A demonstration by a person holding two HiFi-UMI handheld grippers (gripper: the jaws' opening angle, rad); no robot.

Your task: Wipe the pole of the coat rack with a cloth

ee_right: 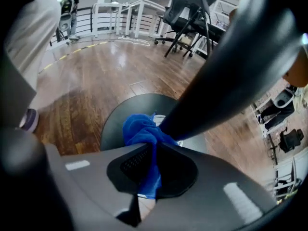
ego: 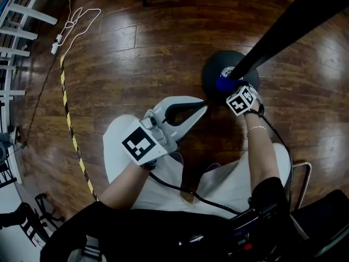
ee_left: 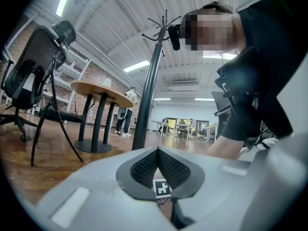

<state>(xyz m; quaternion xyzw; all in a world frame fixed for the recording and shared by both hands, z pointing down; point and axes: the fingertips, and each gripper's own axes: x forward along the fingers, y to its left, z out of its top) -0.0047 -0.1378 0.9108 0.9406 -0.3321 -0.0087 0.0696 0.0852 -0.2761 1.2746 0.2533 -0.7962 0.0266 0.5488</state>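
Pinching cloth (ee_right: 139, 130) — right gripper (ee_right: 153, 146) — against pole (ee_right: 231, 76)

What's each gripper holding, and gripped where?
Right gripper is shut on the blue cloth, pinched through a bunched fold, its wad past the jaw tips against the pole. Left gripper is shut on nothing.

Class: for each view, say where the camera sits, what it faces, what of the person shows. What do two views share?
Head view: on the head, facing down at the floor; arms, legs, left gripper, right gripper.
Left gripper view: on the shut, empty left gripper, facing up the pole; torso.
Right gripper view: on the right gripper, facing down at the base, clamping the cloth; leg.
Shared: head and right gripper views show cloth.
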